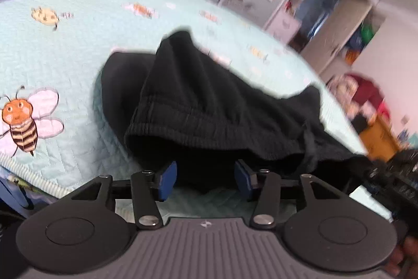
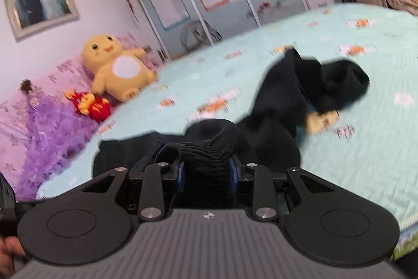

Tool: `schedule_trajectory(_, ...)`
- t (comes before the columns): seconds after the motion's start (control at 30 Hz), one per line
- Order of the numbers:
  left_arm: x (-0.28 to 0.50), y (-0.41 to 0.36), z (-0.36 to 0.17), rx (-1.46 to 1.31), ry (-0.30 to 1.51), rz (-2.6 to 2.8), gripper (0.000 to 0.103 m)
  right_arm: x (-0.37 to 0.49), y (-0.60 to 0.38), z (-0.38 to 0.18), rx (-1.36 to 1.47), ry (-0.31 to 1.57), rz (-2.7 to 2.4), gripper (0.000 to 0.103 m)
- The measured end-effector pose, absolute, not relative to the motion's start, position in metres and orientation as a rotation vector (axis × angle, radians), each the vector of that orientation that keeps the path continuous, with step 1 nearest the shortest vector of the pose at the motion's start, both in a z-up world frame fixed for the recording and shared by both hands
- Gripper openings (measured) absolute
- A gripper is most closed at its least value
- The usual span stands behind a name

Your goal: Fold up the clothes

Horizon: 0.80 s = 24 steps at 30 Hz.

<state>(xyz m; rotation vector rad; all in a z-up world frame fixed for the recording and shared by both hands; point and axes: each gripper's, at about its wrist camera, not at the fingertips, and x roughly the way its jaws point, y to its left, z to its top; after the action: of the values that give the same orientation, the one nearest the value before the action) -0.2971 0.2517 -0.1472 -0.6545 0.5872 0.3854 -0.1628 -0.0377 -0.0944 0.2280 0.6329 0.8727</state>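
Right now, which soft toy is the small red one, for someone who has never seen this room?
Start at the pale mint quilted bedspread and go to its head end by the pink pillows. There a big yellow plush chick sits; the small red and orange plush toy lies just beside it, next to purple frilly fabric, far smaller and the only red one.

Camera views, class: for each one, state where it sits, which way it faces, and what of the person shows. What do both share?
Left wrist: rides the left gripper, facing across the bed toward shelves; fingertips at lower right.
Right wrist: rides the right gripper, facing the plush duck and mirrored wardrobe; fingers at lower left.
Shared: black garment, bed, duck.
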Motion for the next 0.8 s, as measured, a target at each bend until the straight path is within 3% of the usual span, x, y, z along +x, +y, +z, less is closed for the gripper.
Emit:
schedule_trajectory(0.4, -0.263, 0.303, -0.139, -0.910, 0.415, 0.347, 0.050, -0.160, -0.029, -0.093, 0.220, 0.623, 0.885, 0.032)
schedule_trajectory(0.8, -0.230, 0.314, -0.061, -0.848, 0.212, 0.309, 0.051, -0.140, 0.006, -0.034, 0.215, 0.452, 0.903, 0.032)
